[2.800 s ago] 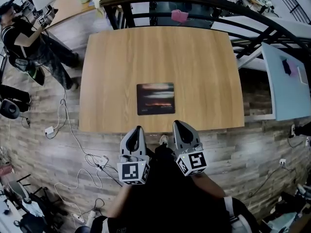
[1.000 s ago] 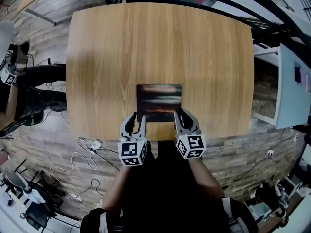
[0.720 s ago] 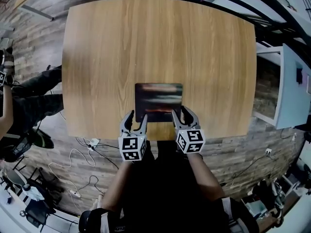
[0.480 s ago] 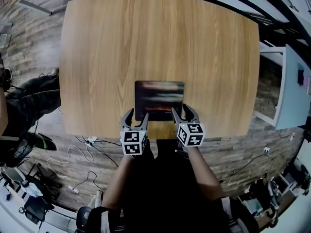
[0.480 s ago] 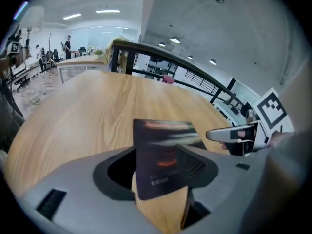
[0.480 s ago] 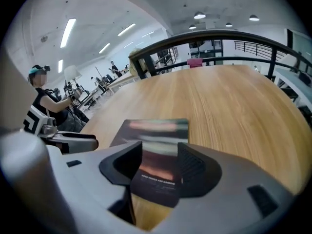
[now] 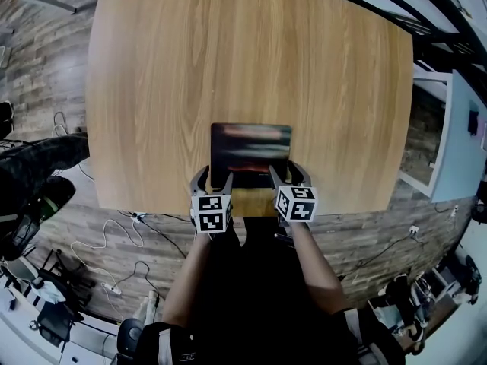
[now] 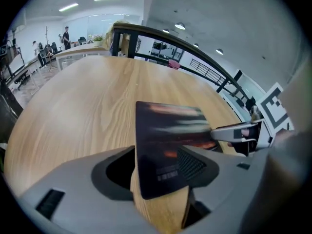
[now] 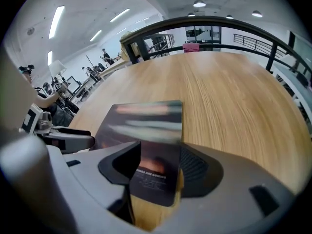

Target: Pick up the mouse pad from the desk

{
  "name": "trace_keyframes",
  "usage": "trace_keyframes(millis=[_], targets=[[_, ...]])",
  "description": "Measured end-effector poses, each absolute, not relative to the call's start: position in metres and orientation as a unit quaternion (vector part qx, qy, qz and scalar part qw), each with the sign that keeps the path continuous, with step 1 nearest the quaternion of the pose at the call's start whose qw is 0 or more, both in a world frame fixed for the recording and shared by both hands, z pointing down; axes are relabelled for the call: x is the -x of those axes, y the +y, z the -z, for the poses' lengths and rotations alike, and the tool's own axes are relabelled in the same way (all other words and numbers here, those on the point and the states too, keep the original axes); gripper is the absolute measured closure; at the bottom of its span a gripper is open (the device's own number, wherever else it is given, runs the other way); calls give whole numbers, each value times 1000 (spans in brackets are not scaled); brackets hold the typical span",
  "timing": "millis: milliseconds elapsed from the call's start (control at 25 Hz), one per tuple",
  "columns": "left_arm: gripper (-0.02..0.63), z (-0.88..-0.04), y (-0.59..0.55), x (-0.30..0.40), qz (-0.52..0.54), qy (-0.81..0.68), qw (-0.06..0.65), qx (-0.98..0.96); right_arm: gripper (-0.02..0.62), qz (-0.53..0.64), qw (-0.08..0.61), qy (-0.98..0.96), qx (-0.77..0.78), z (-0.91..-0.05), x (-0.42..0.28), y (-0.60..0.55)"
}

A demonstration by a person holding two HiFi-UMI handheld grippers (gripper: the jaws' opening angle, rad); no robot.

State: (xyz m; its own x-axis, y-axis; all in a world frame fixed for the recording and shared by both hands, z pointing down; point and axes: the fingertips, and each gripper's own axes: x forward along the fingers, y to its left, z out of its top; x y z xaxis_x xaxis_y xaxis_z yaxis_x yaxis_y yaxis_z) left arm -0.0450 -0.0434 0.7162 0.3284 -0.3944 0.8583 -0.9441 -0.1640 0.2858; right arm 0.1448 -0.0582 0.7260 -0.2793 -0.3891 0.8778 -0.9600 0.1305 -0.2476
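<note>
The dark mouse pad (image 7: 251, 152) lies flat on the wooden desk (image 7: 152, 90), near its front edge. My left gripper (image 7: 212, 181) stands over the pad's near left corner and my right gripper (image 7: 288, 176) over its near right corner. In the left gripper view the mouse pad (image 8: 165, 126) has its corner between the jaws of the left gripper (image 8: 158, 174), which are opening and do not press on it. In the right gripper view the mouse pad (image 9: 146, 123) likewise reaches in between the opening jaws of the right gripper (image 9: 158, 174), untouched by the pads.
The desk's front edge runs just under both grippers. Cables (image 7: 106, 249) lie on the plank floor at the left, where a person's leg (image 7: 34, 162) shows. A white desk (image 7: 460, 150) stands to the right. A black railing (image 9: 204, 23) with a pink thing (image 9: 191, 47) borders the far side.
Both grippers have come down from in front of the desk to the pad's near corners, and their jaws have spread wide. The pad has not moved.
</note>
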Motion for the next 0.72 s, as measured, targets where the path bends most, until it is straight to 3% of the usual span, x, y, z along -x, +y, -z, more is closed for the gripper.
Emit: trace_keyframes(millis=[720], targets=[[330, -729, -34, 37, -331, -464, 467, -676, 357, -434, 355, -660, -500, -736, -144, -55]])
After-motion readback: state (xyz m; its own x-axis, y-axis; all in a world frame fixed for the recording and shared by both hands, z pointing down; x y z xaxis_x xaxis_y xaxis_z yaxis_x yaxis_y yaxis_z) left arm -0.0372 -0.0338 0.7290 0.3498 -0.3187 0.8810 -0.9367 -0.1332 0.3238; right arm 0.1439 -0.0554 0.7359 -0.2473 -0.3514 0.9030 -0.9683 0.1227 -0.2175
